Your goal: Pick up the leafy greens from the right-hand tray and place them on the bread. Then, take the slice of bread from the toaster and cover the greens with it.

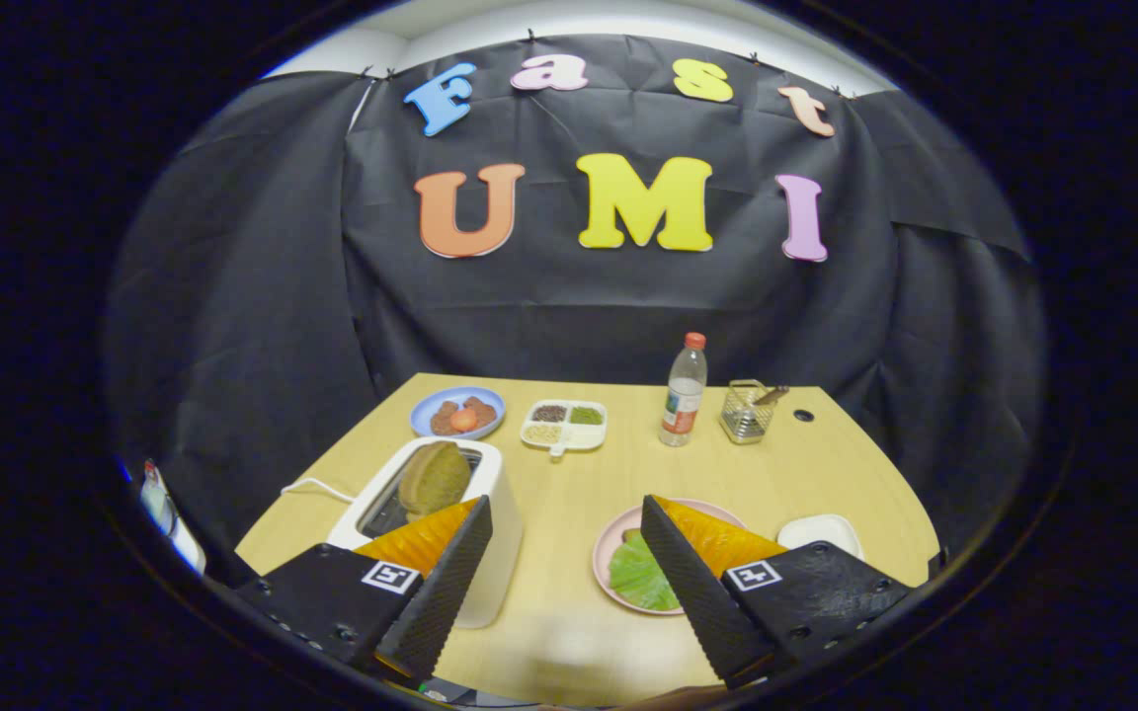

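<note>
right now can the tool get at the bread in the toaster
Probably yes. The tool is open and holds nothing, and the bread slice stands up out of the toaster slot just beyond one finger, nothing covering it.

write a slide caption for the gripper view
Open gripper above table, toaster with bread slice left, greens on pink plate right.

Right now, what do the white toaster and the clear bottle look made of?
White toaster: probably plastic, smooth white shell with rounded corners. Clear bottle with red cap: likely thin see-through plastic. The gripper is open, with bare table between its fingers.
</note>
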The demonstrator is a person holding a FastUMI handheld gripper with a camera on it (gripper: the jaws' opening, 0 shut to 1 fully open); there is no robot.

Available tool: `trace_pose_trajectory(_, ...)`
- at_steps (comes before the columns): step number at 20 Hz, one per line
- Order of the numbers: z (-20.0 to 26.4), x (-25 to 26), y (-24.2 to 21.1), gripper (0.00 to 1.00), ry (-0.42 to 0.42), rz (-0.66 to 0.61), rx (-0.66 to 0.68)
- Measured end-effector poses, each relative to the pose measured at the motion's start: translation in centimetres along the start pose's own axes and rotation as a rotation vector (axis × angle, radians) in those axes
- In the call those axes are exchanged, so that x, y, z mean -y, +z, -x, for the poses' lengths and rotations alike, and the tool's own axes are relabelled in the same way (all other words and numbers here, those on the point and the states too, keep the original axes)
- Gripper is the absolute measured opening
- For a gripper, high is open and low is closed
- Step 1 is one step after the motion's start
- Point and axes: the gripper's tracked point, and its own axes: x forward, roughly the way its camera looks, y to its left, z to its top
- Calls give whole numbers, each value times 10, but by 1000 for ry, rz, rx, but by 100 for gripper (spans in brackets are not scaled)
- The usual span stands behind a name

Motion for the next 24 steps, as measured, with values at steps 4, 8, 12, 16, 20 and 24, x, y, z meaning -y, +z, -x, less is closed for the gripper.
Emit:
trace_pose_trajectory(4,-4,-33,9,97,27,9,-32)
trace_pose_trajectory(8,-30,-55,9,97,33,27,-70)
trace_pose_trajectory(12,-67,-70,1,97,22,25,-147)
trace_pose_trajectory(16,-93,-84,-6,94,15,36,-212)
trace_pose_trajectory(20,-107,-97,-12,71,14,71,-258)
trace_pose_trajectory(24,-110,-90,-21,53,-5,40,-309)
